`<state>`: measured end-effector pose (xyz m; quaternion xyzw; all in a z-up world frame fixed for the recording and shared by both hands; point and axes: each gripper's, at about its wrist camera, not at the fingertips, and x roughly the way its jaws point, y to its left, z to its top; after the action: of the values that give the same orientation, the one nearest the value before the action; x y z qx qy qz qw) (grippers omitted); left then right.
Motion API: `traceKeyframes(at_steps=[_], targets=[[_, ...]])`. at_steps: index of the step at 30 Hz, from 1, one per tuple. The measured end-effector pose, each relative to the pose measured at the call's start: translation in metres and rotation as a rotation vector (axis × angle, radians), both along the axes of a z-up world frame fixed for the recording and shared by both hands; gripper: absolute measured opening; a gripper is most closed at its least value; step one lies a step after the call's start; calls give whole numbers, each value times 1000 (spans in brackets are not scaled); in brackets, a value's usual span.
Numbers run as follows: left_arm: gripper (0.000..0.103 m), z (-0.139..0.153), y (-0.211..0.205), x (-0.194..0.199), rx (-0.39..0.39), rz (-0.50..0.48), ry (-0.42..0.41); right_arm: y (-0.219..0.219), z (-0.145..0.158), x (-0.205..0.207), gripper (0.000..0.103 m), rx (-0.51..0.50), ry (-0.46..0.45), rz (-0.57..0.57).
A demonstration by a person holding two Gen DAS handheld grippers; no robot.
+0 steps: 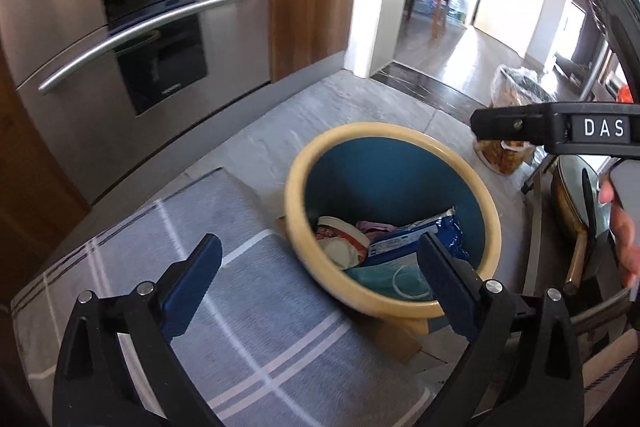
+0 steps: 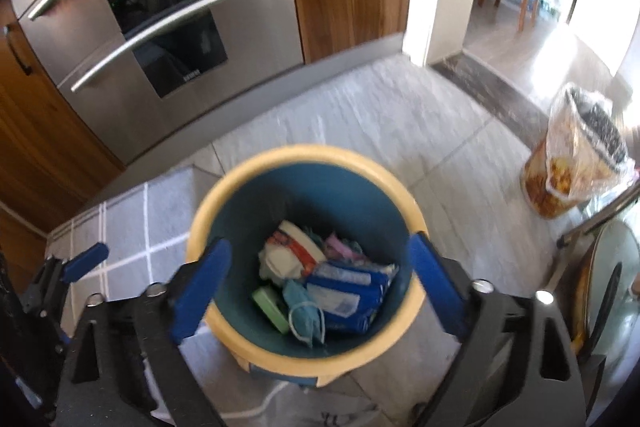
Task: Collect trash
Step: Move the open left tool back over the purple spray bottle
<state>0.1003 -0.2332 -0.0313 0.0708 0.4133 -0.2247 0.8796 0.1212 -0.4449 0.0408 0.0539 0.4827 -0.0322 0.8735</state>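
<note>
A blue bin with a cream rim (image 1: 304, 163) (image 2: 240, 171) stands on the kitchen floor. Inside lie a blue wipes packet (image 1: 416, 235) (image 2: 348, 291), a white and red cup lid (image 1: 340, 239) (image 2: 292, 251), a blue face mask (image 1: 380, 277) (image 2: 304, 307), a green piece (image 2: 270, 307) and pink scraps (image 2: 340, 247). My left gripper (image 1: 320, 291) is open and empty, just in front of the bin. My right gripper (image 2: 320, 291) is open and empty, straight above the bin; its body also shows in the left wrist view (image 1: 552, 127).
A grey checked mat (image 1: 200, 259) (image 2: 132, 227) lies left of the bin. A steel oven (image 1: 132, 27) (image 2: 160, 19) and wooden cabinets stand behind. A second bin lined with a plastic bag (image 2: 576, 155) (image 1: 508, 155) stands at right, near a doorway. A metal-framed piece of furniture (image 2: 608, 267) is at far right.
</note>
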Motion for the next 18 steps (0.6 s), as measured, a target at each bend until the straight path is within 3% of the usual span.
traceKeyframes(at_steps=[8, 14, 18], targets=[[97, 23, 53, -20, 2, 68, -9, 31, 29, -13, 97, -70, -161, 65], [97, 29, 96, -49, 2, 121, 24, 60, 43, -29, 97, -102, -186, 69], [97, 13, 127, -72, 47, 171, 63, 81, 49, -44, 98, -82, -175, 22]])
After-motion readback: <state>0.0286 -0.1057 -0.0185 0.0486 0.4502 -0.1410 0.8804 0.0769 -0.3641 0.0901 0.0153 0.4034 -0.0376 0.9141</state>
